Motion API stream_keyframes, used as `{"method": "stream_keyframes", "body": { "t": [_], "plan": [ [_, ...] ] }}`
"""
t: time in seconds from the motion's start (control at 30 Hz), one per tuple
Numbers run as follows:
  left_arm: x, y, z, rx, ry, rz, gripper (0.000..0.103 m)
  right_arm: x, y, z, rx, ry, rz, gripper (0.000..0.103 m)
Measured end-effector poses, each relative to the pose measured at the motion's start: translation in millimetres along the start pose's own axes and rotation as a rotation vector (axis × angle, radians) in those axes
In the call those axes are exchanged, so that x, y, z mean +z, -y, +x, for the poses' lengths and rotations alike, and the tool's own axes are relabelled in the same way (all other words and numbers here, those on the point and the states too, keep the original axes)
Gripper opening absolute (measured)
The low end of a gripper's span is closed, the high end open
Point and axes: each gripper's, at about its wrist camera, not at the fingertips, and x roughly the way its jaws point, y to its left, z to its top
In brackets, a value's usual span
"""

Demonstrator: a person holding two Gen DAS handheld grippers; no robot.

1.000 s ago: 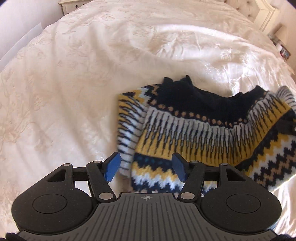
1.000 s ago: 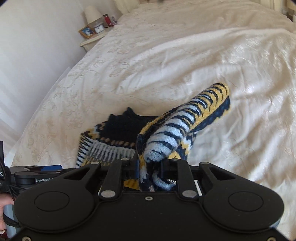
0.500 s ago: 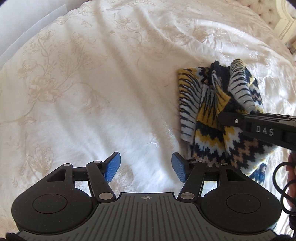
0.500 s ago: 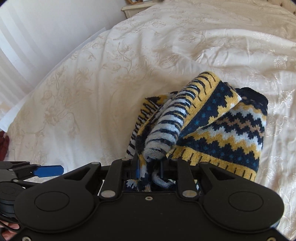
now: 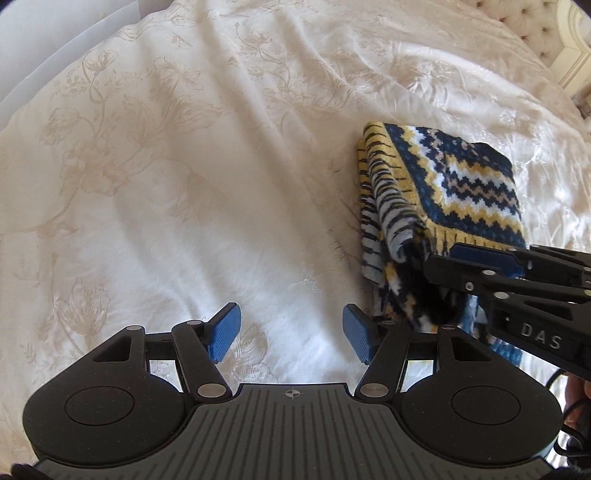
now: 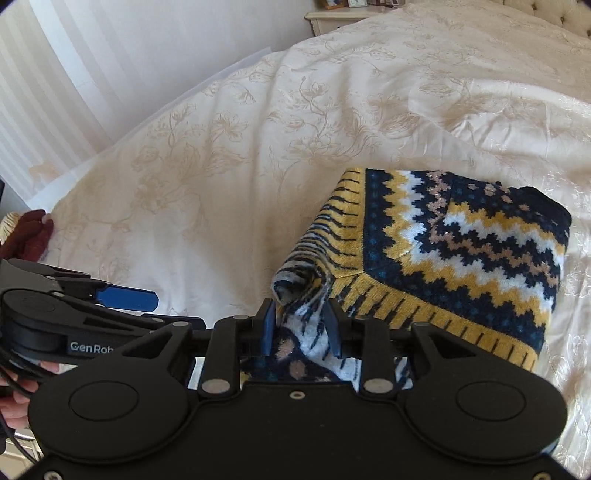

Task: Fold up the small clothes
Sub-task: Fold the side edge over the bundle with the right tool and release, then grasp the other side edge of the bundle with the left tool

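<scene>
A small knitted sweater (image 5: 461, 184), navy, yellow and white in zigzag bands, lies folded into a compact stack on the cream bedspread (image 5: 184, 184). In the right wrist view the sweater (image 6: 461, 251) fills the right half. My right gripper (image 6: 300, 328) is shut on its striped sleeve at the near left corner, and a bunch of fabric stands up between the pads. My left gripper (image 5: 291, 336) hovers open and holds nothing over bare bedspread, just left of the sweater's near edge. Its blue pad (image 6: 125, 299) shows at the left of the right wrist view.
The floral cream bedspread (image 6: 258, 147) spreads wide to the left and beyond the sweater. A tufted headboard (image 5: 535, 33) and a white nightstand (image 6: 340, 14) stand at the far end. A dark red cloth (image 6: 29, 236) sits at the bed's left edge by a striped wall.
My right gripper carried the sleeve side over and down, so the spread sweater became a folded stack. My left gripper moved off the sweater to the left and stayed open.
</scene>
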Motion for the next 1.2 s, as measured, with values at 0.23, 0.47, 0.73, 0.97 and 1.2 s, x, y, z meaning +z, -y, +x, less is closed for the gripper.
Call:
{"method": "stream_keyframes", "body": {
  "t": [0.23, 0.47, 0.73, 0.97, 1.2],
  "plan": [
    [16, 15, -13, -0.063, 0.055, -0.003, 0.06, -29, 47, -53, -0.099, 0.083, 0.191, 0.042],
    [21, 46, -6, -0.146, 0.05, 0.02, 0.06, -67, 89, -71, -0.184, 0.047, 0.369, 0.043],
    [-8, 60, 44, -0.119, -0.159, 0.07, 0.06, -90, 102, -60, -0.142, 0.01, 0.481, 0.063],
    [-17, 43, 59, -0.146, -0.218, -0.037, 0.06, -89, 103, -48, -0.097, -0.01, 0.513, 0.068],
    [-20, 48, 34, -0.126, -0.171, 0.054, 0.059, -100, 122, -42, -0.145, -0.083, 0.588, 0.022]
  ]
}}
